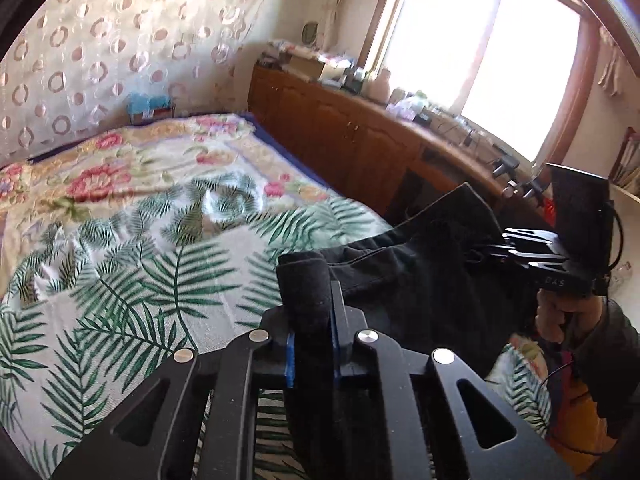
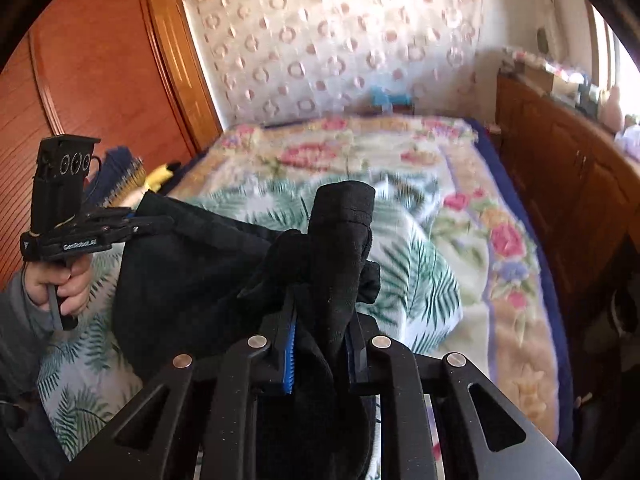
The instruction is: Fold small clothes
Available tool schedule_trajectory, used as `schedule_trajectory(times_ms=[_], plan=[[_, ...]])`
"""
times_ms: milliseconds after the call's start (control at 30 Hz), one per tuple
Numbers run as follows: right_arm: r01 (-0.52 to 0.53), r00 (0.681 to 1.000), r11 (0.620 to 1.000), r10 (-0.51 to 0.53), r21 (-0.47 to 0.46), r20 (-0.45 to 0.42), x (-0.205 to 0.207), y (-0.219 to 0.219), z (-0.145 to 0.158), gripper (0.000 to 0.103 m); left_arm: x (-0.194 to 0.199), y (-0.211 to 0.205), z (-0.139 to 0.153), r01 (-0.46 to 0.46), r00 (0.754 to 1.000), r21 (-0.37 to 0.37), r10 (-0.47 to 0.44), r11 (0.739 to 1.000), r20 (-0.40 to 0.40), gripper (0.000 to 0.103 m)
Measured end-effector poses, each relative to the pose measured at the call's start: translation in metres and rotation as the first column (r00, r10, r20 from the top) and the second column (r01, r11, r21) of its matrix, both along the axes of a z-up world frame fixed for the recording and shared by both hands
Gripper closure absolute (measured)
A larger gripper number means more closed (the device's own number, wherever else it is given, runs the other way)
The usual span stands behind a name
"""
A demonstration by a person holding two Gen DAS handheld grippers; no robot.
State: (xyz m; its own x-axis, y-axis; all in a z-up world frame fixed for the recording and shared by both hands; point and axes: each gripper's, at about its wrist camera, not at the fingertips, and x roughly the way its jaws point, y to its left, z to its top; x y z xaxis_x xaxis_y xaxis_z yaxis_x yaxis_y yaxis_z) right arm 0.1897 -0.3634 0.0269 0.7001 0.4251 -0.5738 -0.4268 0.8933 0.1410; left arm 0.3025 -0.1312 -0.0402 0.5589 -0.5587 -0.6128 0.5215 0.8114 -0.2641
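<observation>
Sunlit window (image 1: 480, 56), wooden cabinets (image 1: 340, 132), patterned wallpaper (image 2: 340, 40)

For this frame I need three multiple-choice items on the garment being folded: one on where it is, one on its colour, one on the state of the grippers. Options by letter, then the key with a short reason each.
1. Where is the garment?
A. Lying flat on the wooden cabinet
B. Held up over the bed between the two grippers
C. Hanging from the window frame

2. What colour is the garment?
A. Black
B. Red
C. White with green leaves

3. How do the left gripper and the right gripper stand?
A. Both wide open, nothing between the fingers
B. Only the left one is closed on cloth
C. Both closed on the cloth

Key: 1 B, the cloth spans from one gripper to the other above the leaf-print cover. 2 A, the fabric is black in both views. 3 C, in each wrist view cloth is bunched between the closed fingers.
</observation>
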Motion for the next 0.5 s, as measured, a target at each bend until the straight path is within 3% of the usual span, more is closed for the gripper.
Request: schedule_trajectory(times_ms=[167, 500], plan=[[-0.006, 0.994, 1.000, 0.006, 0.006, 0.112, -0.018, 0.017, 0.027, 0.086, -0.027, 0.022, 0.041, -0.030, 0.994, -0.049, 0.035, 0.998, 0.100, 0.091], [-0.170, 0.959, 0.985, 0.172, -0.027, 0.223, -0.003, 0.107, 0.052, 0.086, -0.064, 0.113, 0.087, -0.234, 0.949, -0.017, 0.232, 0.972, 0.216, 0.091]])
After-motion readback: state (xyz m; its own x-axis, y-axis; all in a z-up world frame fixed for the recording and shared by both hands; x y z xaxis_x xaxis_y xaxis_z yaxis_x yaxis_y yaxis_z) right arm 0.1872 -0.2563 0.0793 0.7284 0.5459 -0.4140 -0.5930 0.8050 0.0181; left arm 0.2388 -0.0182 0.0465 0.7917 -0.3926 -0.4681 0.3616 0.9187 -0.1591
